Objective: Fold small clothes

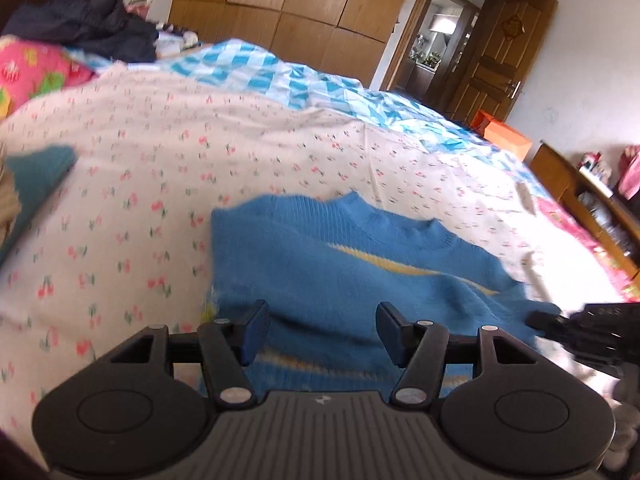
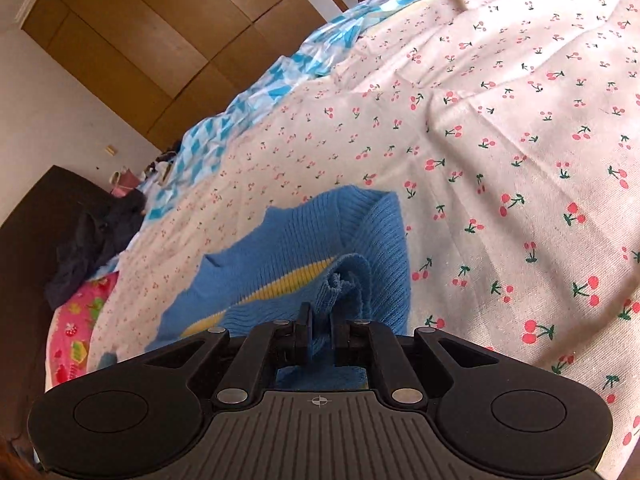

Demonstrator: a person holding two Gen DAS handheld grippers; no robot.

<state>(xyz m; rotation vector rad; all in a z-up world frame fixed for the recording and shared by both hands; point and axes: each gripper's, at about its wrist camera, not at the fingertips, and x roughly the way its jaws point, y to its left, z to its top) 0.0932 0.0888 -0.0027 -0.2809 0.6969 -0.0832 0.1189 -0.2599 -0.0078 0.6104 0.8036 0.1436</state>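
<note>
Jaws of the right gripper [image 2: 321, 334] pinch a bunched edge of the blue knit sweater [image 1: 352, 276] — yellow-striped, lying on the cherry-print bedsheet [image 1: 160, 152]; the left gripper [image 1: 322, 330] hovers over it, jaws wide, holding nothing.

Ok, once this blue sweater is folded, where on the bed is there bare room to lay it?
Free: the cherry-print sheet between the blue sweater and the blue checked quilt, and the wide stretch to the sweater's right in the right wrist view. Crowded: the teal garment at the left edge, and the dark clothes pile by the pink pillow.
</note>
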